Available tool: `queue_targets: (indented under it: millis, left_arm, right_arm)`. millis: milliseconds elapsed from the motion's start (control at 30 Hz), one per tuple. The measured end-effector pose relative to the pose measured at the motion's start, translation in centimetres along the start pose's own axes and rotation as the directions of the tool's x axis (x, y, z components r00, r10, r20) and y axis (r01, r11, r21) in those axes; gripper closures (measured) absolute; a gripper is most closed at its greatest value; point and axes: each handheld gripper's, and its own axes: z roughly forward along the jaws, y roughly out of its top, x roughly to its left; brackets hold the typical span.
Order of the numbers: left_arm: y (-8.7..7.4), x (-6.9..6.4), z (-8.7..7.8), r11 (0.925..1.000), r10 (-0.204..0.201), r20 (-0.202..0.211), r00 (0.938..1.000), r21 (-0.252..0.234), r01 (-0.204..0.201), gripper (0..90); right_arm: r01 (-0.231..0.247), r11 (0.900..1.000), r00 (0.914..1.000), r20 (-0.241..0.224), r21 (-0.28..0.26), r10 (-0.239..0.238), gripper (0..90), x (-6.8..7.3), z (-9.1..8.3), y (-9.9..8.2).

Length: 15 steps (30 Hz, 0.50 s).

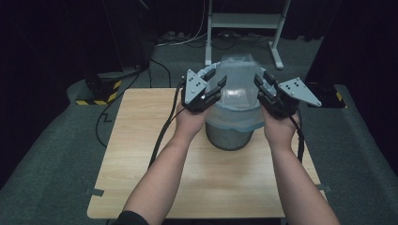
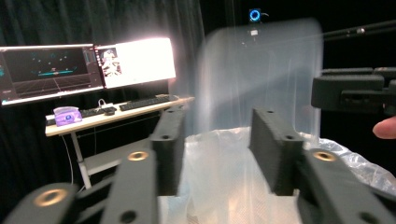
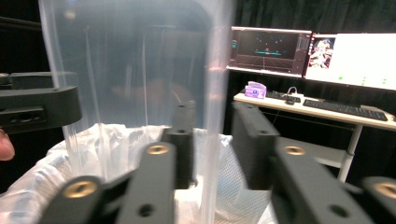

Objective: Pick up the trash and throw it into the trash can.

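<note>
Bag [image 1: 238, 79] in bin [image 1: 230, 133], seemingly mid-table [image 1: 141, 154]

I see a thin, translucent plastic bag [image 1: 238, 84], glossy and crinkled where it folds over the rim of a matt grey bin [image 1: 230, 136]. The tabletop [image 1: 141, 154] looks like pale, smooth wood. Both tools, left tool [image 1: 213, 86] and right tool [image 1: 263, 86], are matt black plastic with 2 brassy metal rivets showing.

1. The high view is looking forward and down from above the person's side, taking in the whole wooden table [image 1: 141, 187] from some way off.
2. The left gripper view is riding low and close, facing level toward the monitors [image 2: 88, 70] at upper left.
3. The right gripper view is sitting just as close, facing level, monitors [image 3: 317, 53] at upper right.
4. All three are sharing the clear plastic bag [image 1: 238, 82] [image 2: 261, 79] [image 3: 135, 70] over the bin.
</note>
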Motion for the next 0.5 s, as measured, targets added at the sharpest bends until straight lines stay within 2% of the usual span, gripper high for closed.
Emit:
queue_targets:
  millis: [167, 333, 500]
  left_arm:
    - [0.1, 0.1, -0.6, 0.9999, 0.010, 0.002, 1.0000, -0.013, -0.010, 50.3]
    - [0.2, -0.1, -1.2, 0.9997, 0.017, 0.005, 0.9998, -0.018, -0.017, 50.0]
    - [-0.1, 0.2, -2.4, 0.9999, 0.002, -0.002, 1.0000, -0.017, -0.002, 48.6]
  right_arm:
    - [-0.013, 0.9999, 0.9999, 0.001, 0.004, 0.013, 53.3, 0.0, 0.0, -0.1]
    - [0.002, 1.0000, 1.0000, -0.008, 0.008, -0.002, 51.8, 0.4, -0.2, -0.1]
    - [0.015, 0.9997, 0.9991, -0.039, 0.016, -0.015, 49.4, 1.1, -0.3, -0.3]
